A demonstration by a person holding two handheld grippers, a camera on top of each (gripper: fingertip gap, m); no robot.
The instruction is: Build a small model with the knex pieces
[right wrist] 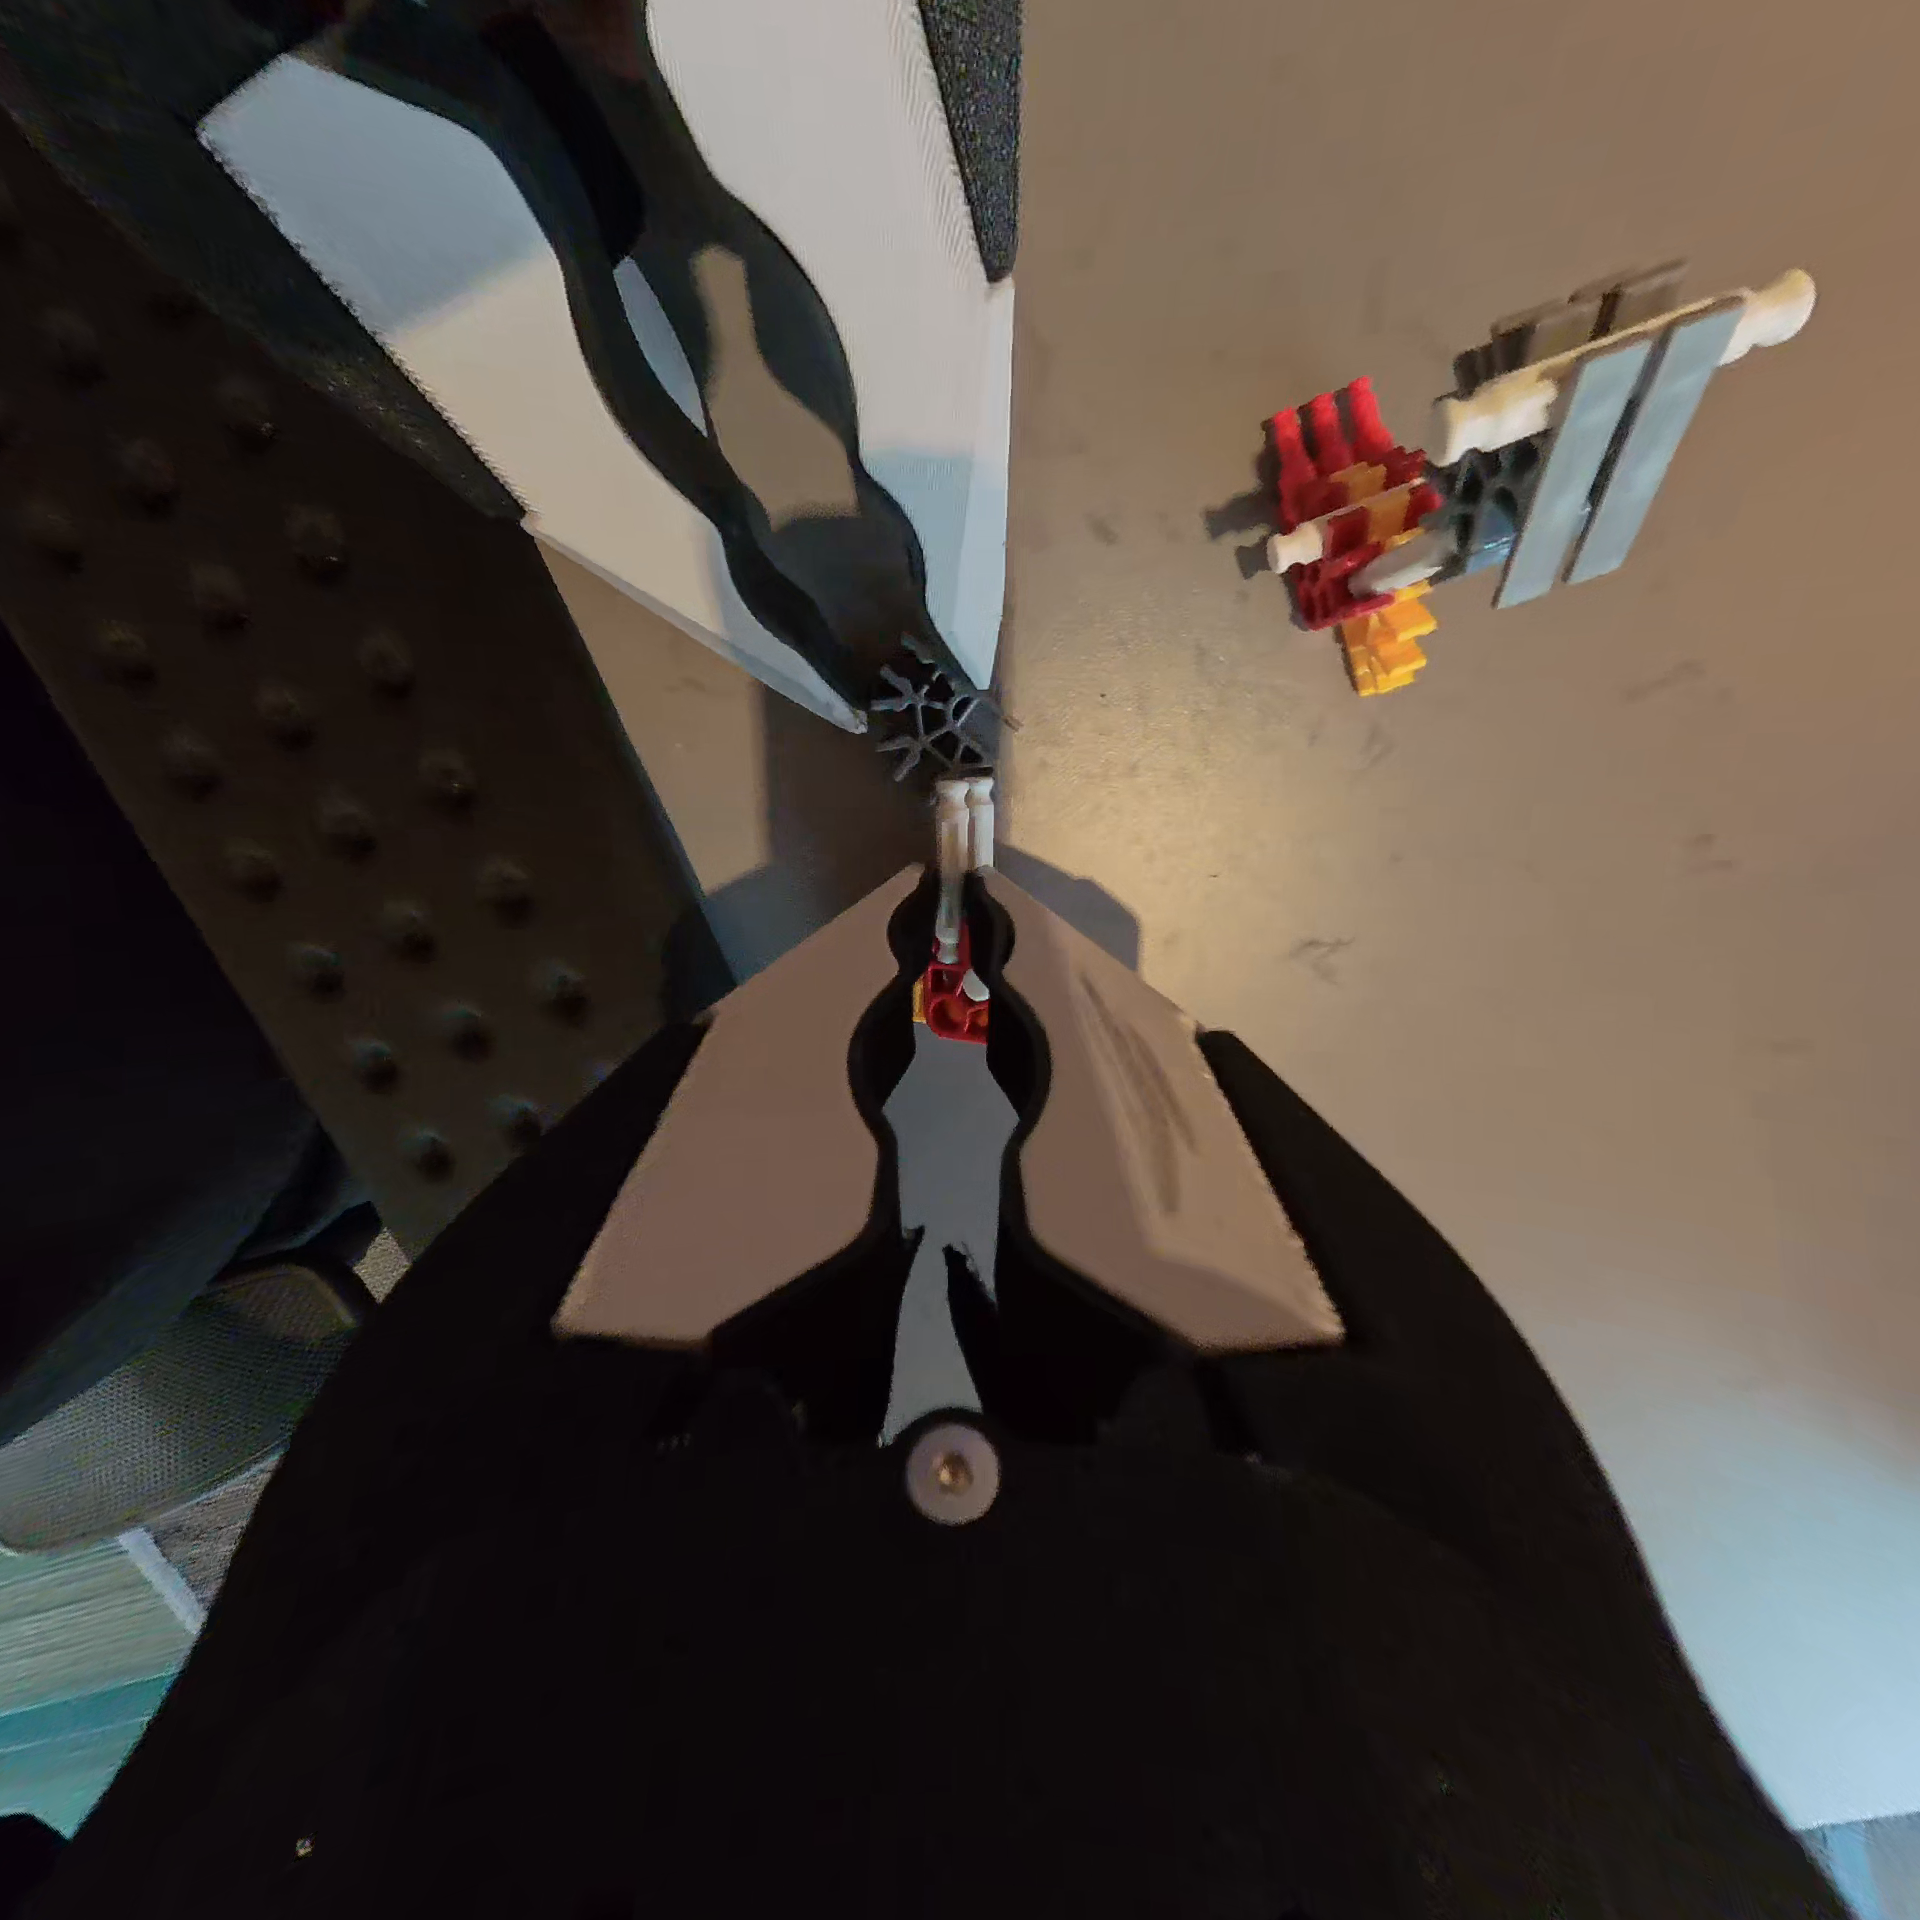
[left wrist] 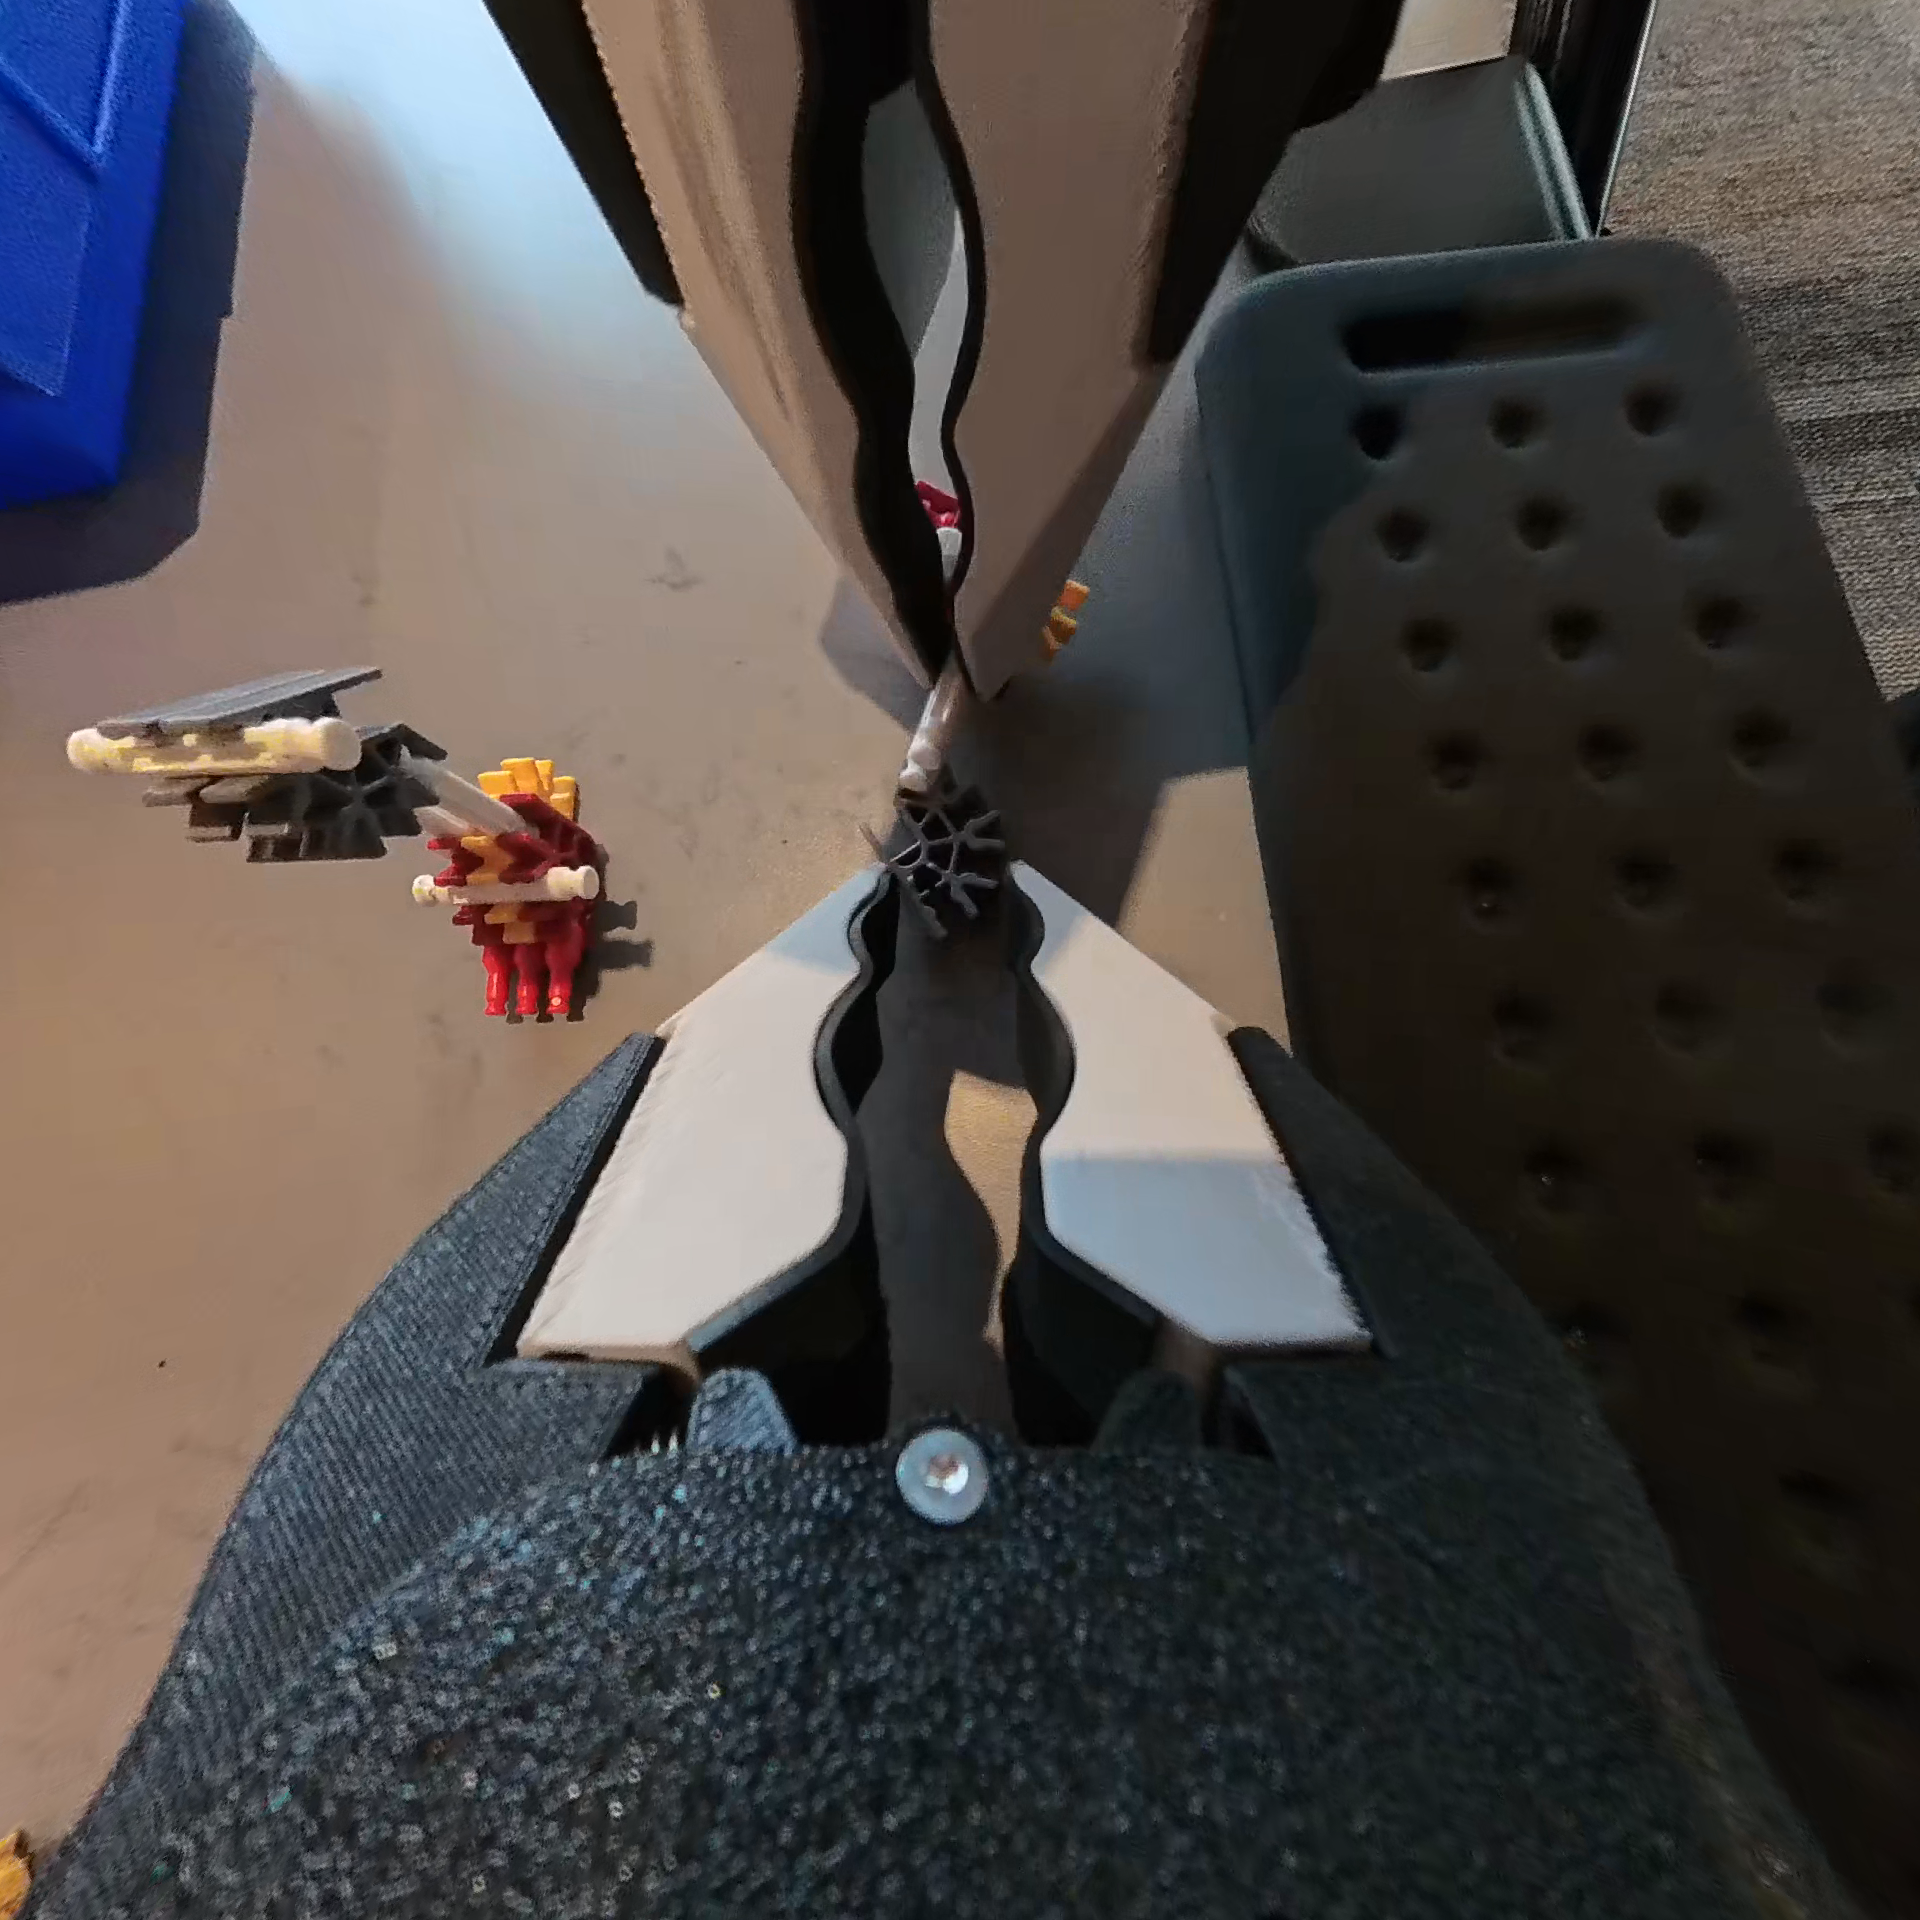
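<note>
Both grippers are clenched, left gripper [left wrist: 940, 894] on a grey snowflake connector [left wrist: 948, 857], right gripper [right wrist: 951, 883] on white rods [right wrist: 964, 821]; slight misalignment could pop either loose.

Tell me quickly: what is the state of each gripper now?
Left gripper: shut on the black connector.
Right gripper: shut on the white rod, which meets that connector.

left claw [left wrist: 948, 894], right claw [right wrist: 961, 883]: clamped, tip to tip.
</note>
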